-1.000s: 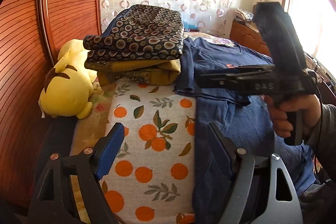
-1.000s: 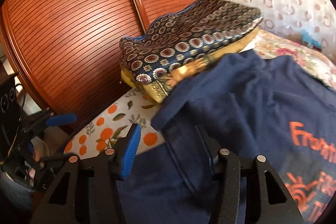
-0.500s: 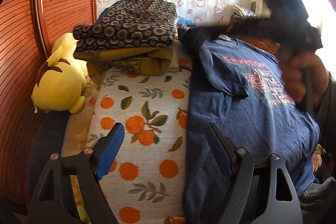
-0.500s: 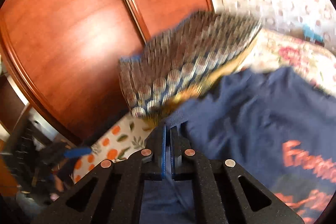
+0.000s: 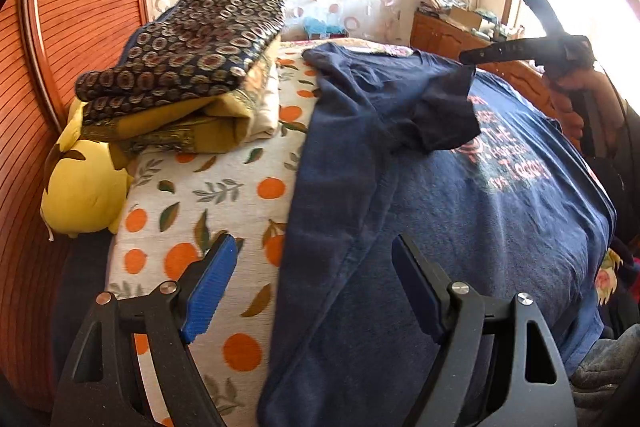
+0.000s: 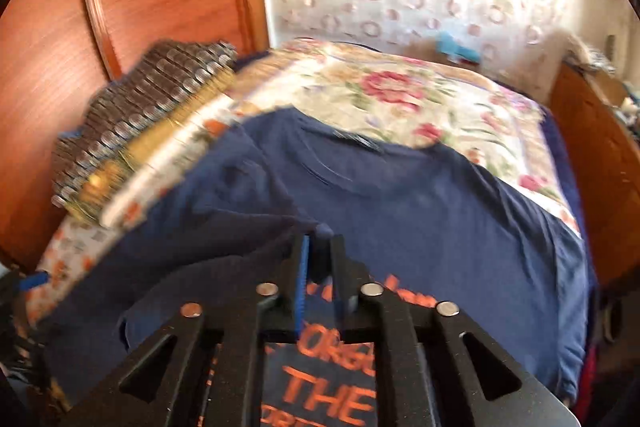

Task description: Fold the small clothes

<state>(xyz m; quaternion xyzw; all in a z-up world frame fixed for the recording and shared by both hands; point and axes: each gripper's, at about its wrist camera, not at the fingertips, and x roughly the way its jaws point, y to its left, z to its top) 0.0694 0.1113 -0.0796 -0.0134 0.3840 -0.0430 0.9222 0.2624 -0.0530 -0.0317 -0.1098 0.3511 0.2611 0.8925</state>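
A navy T-shirt (image 5: pixel 460 211) with orange lettering lies spread on the bed; it also shows in the right wrist view (image 6: pixel 440 203). My right gripper (image 6: pixel 320 247) is shut on the shirt's left sleeve (image 5: pixel 444 115) and holds it lifted over the chest print. In the left wrist view the right gripper (image 5: pixel 468 61) sits at the upper right, with the sleeve hanging from its tips. My left gripper (image 5: pixel 312 279) is open and empty, low over the shirt's left side edge near the hem.
A stack of folded patterned cloth (image 5: pixel 180 67) lies at the bed's far left, on an orange-print sheet (image 5: pixel 208 195). A yellow plush toy (image 5: pixel 84 183) sits against the wooden wardrobe (image 5: pixel 80 7). A floral bedspread (image 6: pixel 400 95) lies beyond the collar. A wooden dresser (image 5: pixel 444 31) stands at the back right.
My right gripper shut on the sleeve and carried it from the shirt's left side rightward over the chest. The left gripper stayed open, shifting slightly.
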